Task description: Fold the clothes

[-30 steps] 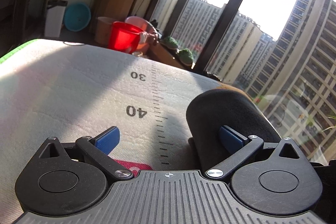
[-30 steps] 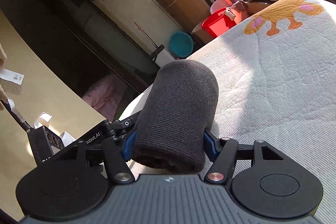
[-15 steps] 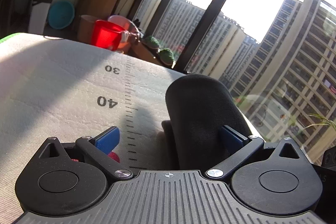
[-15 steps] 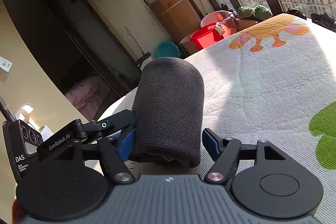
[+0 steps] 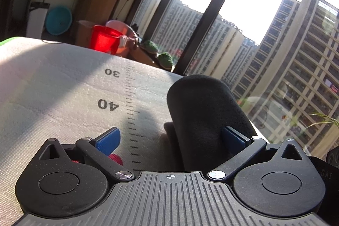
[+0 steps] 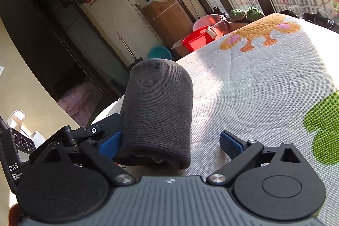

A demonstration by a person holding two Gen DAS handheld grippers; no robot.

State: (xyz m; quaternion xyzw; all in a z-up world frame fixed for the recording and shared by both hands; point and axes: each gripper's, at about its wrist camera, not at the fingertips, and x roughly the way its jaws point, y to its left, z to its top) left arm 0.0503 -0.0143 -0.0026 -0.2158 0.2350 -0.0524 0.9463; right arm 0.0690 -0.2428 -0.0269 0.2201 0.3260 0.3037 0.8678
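A dark grey garment, folded into a thick roll [image 6: 157,111], lies on the white quilted mat [image 6: 264,82]. My right gripper [image 6: 171,144] is open, its left blue pad against the roll and its right pad clear of it. In the left wrist view the same roll [image 5: 203,118] sits between the jaws of my left gripper [image 5: 173,137], close to the right blue pad. That gripper is open, its left pad over the mat's printed ruler [image 5: 130,111].
The mat carries an orange print [image 6: 262,31] and a green print [image 6: 324,128]. Beyond its far edge stand a red bucket [image 5: 104,40], a cardboard box [image 6: 167,18] and a teal basin [image 5: 58,19]. Tall windows lie behind.
My right gripper has opened and let go of the roll, which now rests on the mat. The left gripper has shifted so the roll sits further between its jaws.
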